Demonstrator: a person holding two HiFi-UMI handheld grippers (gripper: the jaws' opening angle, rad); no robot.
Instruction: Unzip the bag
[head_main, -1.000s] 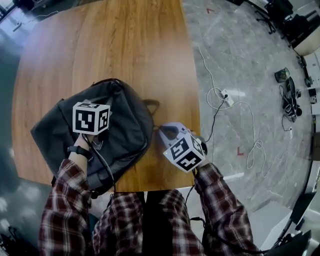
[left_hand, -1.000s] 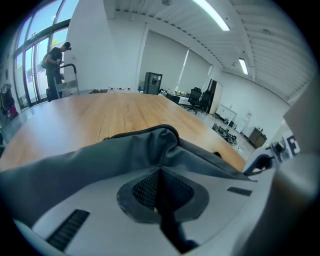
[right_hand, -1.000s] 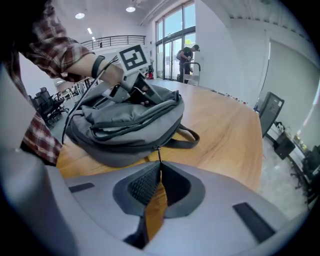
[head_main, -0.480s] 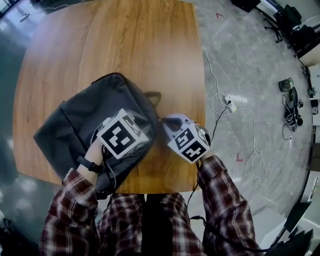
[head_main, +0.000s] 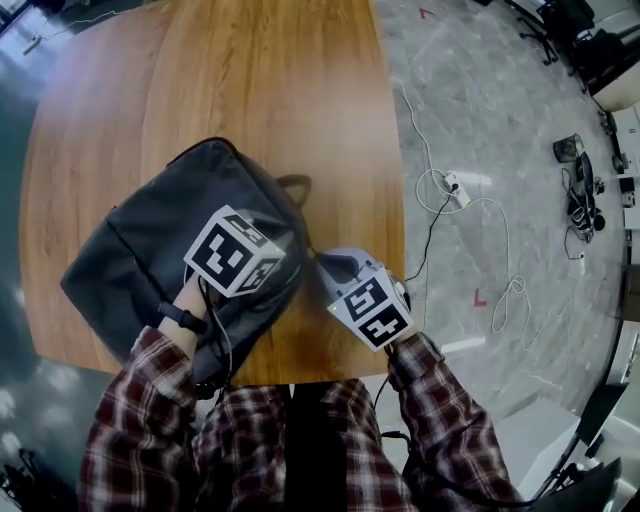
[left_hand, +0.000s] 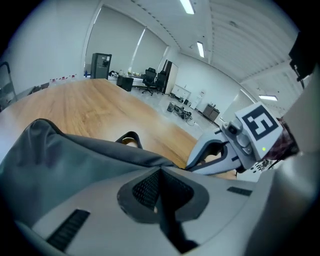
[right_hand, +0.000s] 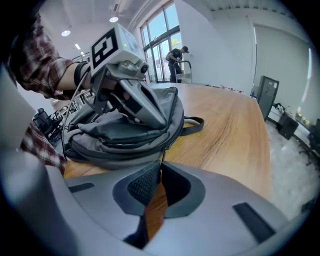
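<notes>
Where the grey backpack (head_main: 150, 235) lies lower left on the wooden table (head_main: 250, 90), presses onto it with left gripper (left_hand: 160, 171), jaws together; pinches zipper pull (right_hand: 162, 151) at its right edge with right gripper (right_hand: 161, 167).

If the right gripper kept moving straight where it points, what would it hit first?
The grey bag: its zipped edge lies just ahead of the right gripper, whose jaws seem shut on the zipper pull.
</notes>
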